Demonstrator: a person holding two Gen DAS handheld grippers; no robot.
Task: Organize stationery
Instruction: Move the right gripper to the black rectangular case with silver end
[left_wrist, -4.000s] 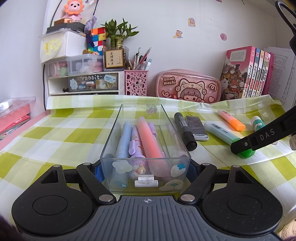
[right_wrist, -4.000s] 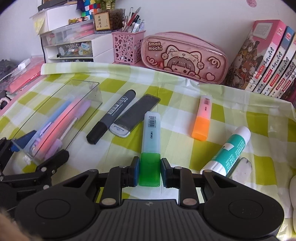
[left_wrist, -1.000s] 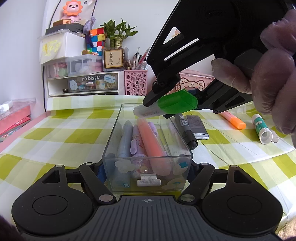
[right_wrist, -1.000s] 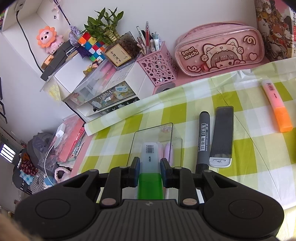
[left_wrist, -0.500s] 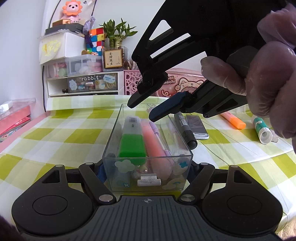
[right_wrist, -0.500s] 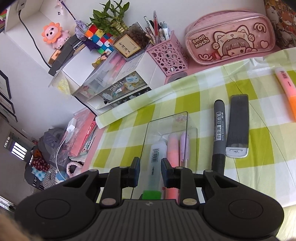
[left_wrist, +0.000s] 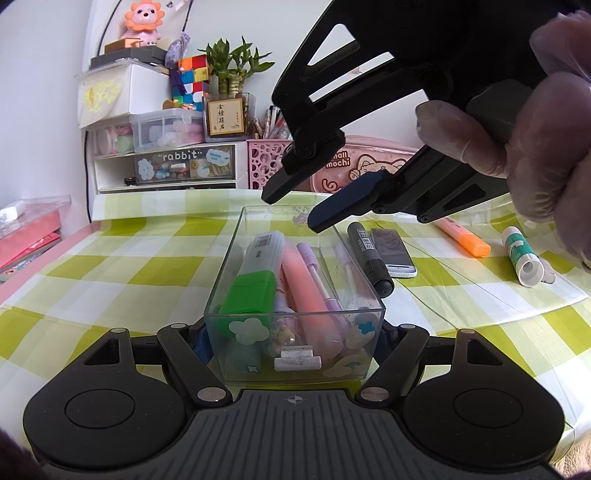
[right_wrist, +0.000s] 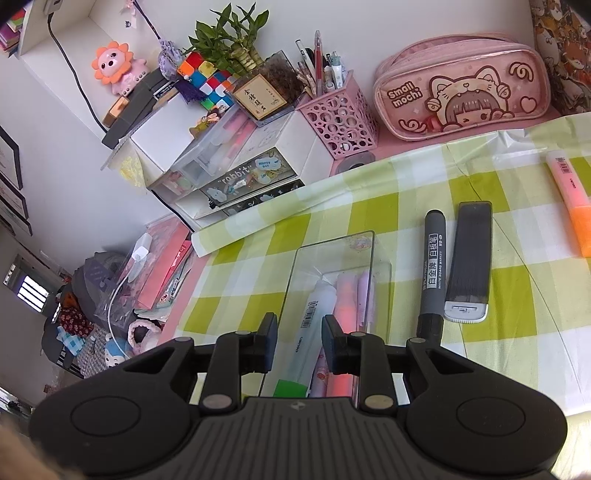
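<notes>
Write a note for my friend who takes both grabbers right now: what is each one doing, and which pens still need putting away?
Left gripper: jaws shut on the clear box, steadying it.
Right gripper: jaws open, empty, above the box.
Done: green highlighter lies inside with the pink and purple pens.
Left on the cloth: black marker, dark flat case, orange highlighter, glue stick.

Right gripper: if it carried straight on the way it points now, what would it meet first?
Probably the green highlighter lying in the clear box; the open right gripper hangs empty above it, though depth is hard to judge.
</notes>
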